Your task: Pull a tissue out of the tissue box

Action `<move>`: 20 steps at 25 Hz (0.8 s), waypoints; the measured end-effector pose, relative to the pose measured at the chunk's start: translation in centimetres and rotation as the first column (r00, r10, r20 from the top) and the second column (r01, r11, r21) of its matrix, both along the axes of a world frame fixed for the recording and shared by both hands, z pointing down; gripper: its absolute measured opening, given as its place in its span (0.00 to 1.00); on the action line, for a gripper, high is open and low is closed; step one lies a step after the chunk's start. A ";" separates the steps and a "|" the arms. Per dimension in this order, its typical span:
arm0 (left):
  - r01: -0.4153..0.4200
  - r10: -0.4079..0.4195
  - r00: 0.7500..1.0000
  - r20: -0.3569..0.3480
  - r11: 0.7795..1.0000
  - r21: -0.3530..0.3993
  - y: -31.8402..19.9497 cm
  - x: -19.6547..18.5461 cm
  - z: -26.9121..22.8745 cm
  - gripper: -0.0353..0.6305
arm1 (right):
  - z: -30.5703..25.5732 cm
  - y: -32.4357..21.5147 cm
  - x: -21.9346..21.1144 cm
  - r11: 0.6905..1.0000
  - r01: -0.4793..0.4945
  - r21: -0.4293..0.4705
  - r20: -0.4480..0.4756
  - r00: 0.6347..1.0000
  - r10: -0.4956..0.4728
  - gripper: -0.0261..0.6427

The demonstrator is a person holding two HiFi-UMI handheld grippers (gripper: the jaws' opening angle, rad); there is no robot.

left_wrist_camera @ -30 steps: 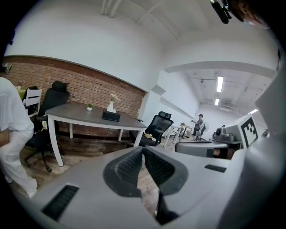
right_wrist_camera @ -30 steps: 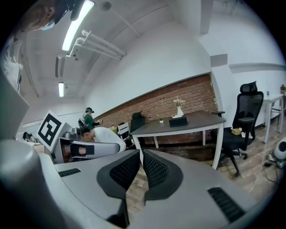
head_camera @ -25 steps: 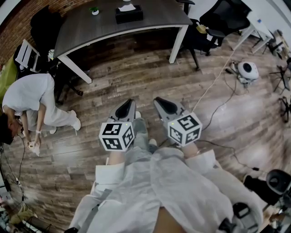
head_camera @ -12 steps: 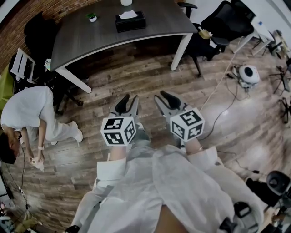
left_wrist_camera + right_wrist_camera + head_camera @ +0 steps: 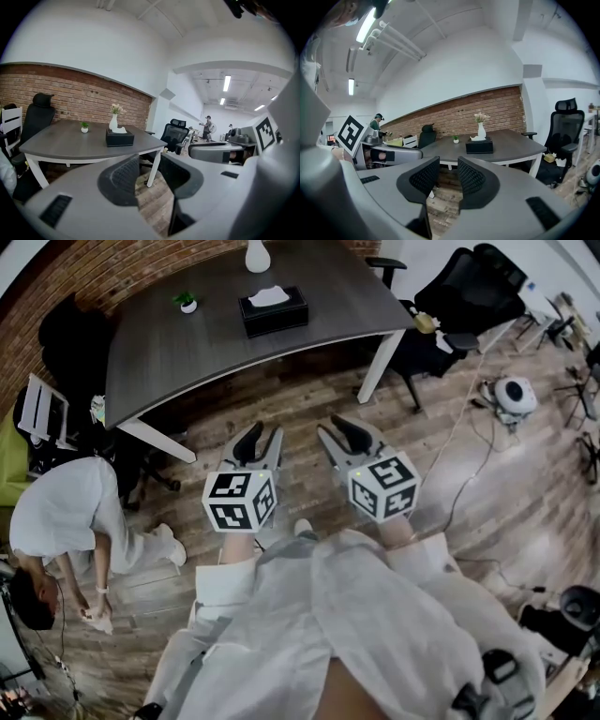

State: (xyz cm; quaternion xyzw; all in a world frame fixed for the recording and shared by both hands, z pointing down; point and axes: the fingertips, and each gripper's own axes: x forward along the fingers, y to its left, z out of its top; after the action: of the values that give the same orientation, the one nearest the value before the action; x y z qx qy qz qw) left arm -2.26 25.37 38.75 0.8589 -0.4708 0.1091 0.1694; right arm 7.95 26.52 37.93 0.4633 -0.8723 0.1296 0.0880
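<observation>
Grey curved table (image 5: pixel 169 343) on white legs, next to brick wall (image 5: pixel 84 282). White vase (image 5: pixel 257 256) with flowers at the table's far edge, small potted plant (image 5: pixel 187 302) to its left, apart from it. Black office chair (image 5: pixel 464 282) at the table's right end. Another black chair (image 5: pixel 66 320) at the left end, white chair (image 5: pixel 36 409) near it. Person in white (image 5: pixel 70 512) bent over at left on wood floor (image 5: pixel 309 418). White round device (image 5: pixel 513 395) on the floor at right, pale cable (image 5: pixel 455 423) lying nearby.
</observation>
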 end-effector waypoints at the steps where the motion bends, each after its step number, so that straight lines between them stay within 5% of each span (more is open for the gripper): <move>1: -0.003 0.003 1.000 0.000 1.000 -0.002 -0.7 -0.4 0.1 0.24 | -0.1 -0.8 -0.4 1.000 -0.006 -0.002 -0.003 1.000 0.006 0.19; 6: -0.010 0.007 0.999 -0.044 0.998 -0.065 -2.4 -1.6 2.3 0.24 | 1.3 -2.4 -2.1 0.999 0.000 -0.038 -0.027 1.000 -0.001 0.20; 20: 0.049 -0.053 0.998 -0.031 0.991 -0.123 -9.1 -3.8 5.0 0.24 | 4.1 -10.5 -4.2 0.992 0.070 -0.100 -0.063 0.995 -0.077 0.20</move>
State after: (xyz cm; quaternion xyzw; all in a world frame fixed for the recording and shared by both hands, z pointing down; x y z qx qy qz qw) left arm -6.07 16.30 43.75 0.8364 -0.4820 0.1185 0.2326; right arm 3.76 15.99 42.08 0.4301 -0.8779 0.1534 0.1443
